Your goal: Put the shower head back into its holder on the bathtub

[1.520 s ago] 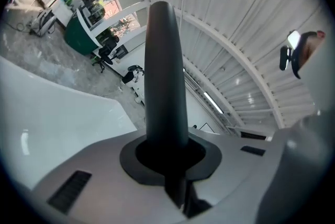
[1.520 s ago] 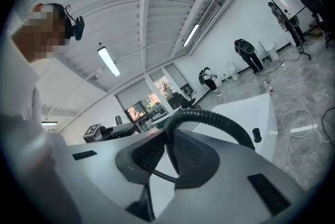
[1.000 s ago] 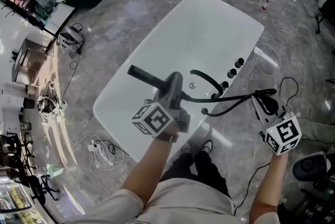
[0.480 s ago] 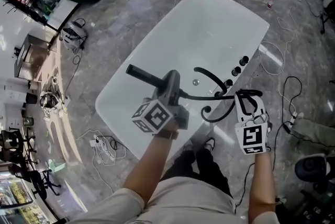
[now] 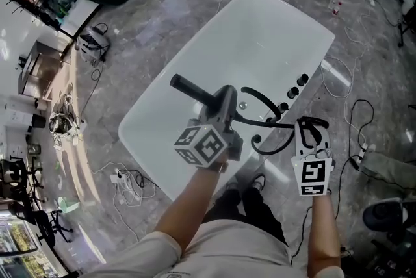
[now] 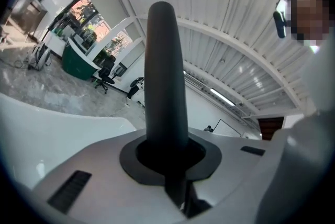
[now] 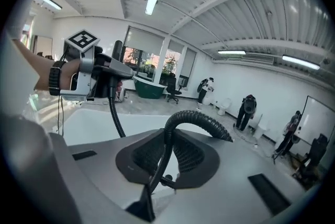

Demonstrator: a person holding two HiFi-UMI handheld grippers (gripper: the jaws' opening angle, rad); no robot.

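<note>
Since the left gripper is clenched on the shower head, held about level over the bathtub's near end with its tip toward the left long edge, the hose, pinched in the right gripper's jaws, may snag the taps and twist it.

We have brought the right gripper in from the far right toward the tub, looping the hose; the shower head has shifted slightly right.
</note>
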